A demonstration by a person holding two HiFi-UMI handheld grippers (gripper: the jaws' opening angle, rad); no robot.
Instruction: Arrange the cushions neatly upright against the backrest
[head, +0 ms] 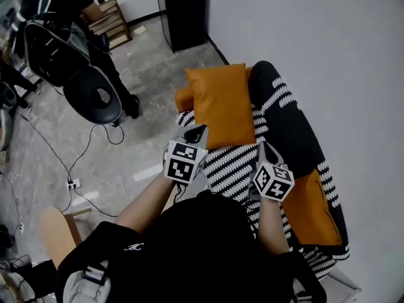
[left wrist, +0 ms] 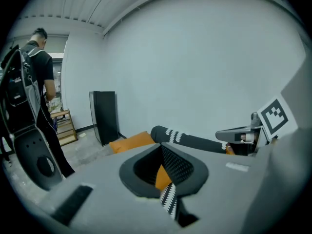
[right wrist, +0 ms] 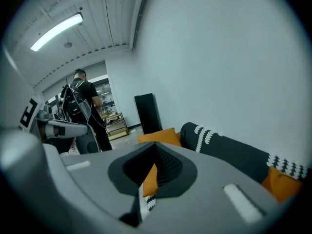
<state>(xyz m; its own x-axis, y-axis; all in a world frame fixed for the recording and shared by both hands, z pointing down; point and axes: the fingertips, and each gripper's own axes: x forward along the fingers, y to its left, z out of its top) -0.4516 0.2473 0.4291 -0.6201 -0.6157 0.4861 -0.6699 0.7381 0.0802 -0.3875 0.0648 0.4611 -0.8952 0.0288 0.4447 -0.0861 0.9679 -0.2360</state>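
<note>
orange cushions (head: 221, 106) on striped sofa (head: 293, 131)

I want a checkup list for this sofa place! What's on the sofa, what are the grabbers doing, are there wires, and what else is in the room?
Surface: striped sofa seat, with a dark backrest by the wall.
Job's things: orange cushion lies flat on the seat, not upright; second orange cushion sits at the near end beside the backrest.
Clutter: nothing seen on the sofa.
Grippers: left gripper and right gripper are both shut and empty, above the seat.
Cables: black cable runs across the floor to a power strip.
Surroundings: standing person, black cabinet, wooden shelf.
</note>
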